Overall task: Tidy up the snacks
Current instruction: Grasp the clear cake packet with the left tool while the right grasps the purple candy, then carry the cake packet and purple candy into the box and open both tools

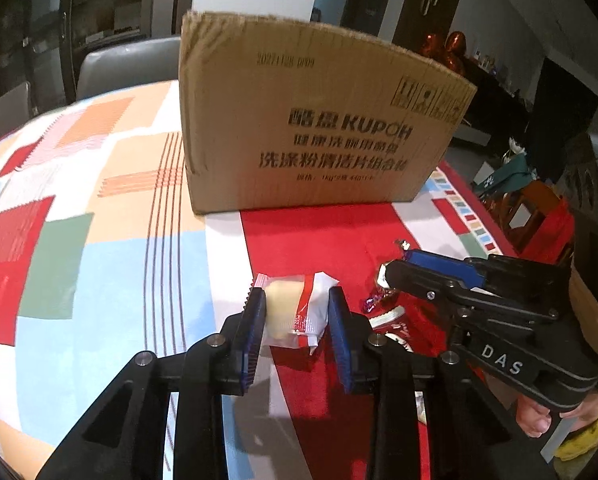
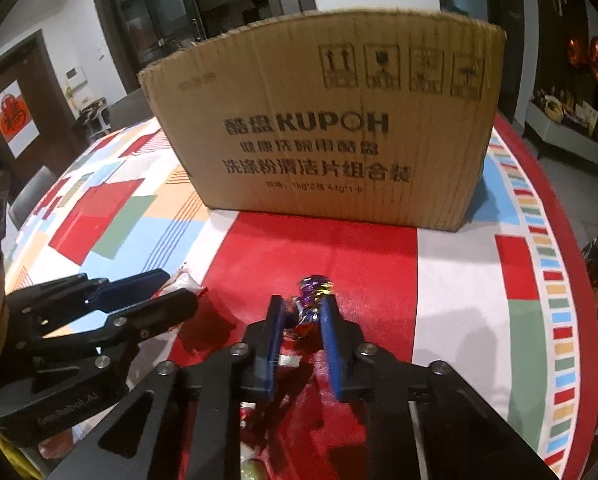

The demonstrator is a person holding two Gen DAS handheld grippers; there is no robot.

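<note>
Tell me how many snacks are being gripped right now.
2: a white-wrapped pastry in the left gripper, a purple foil candy in the right gripper. Other snacks lie partly hidden beneath the grippers.

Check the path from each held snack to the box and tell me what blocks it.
Nothing visible does. The left gripper holds the pastry pack, the right gripper the foil candy. Only bare tablecloth lies between them and the box, but its near wall stands tall, so both must go over it.
</note>
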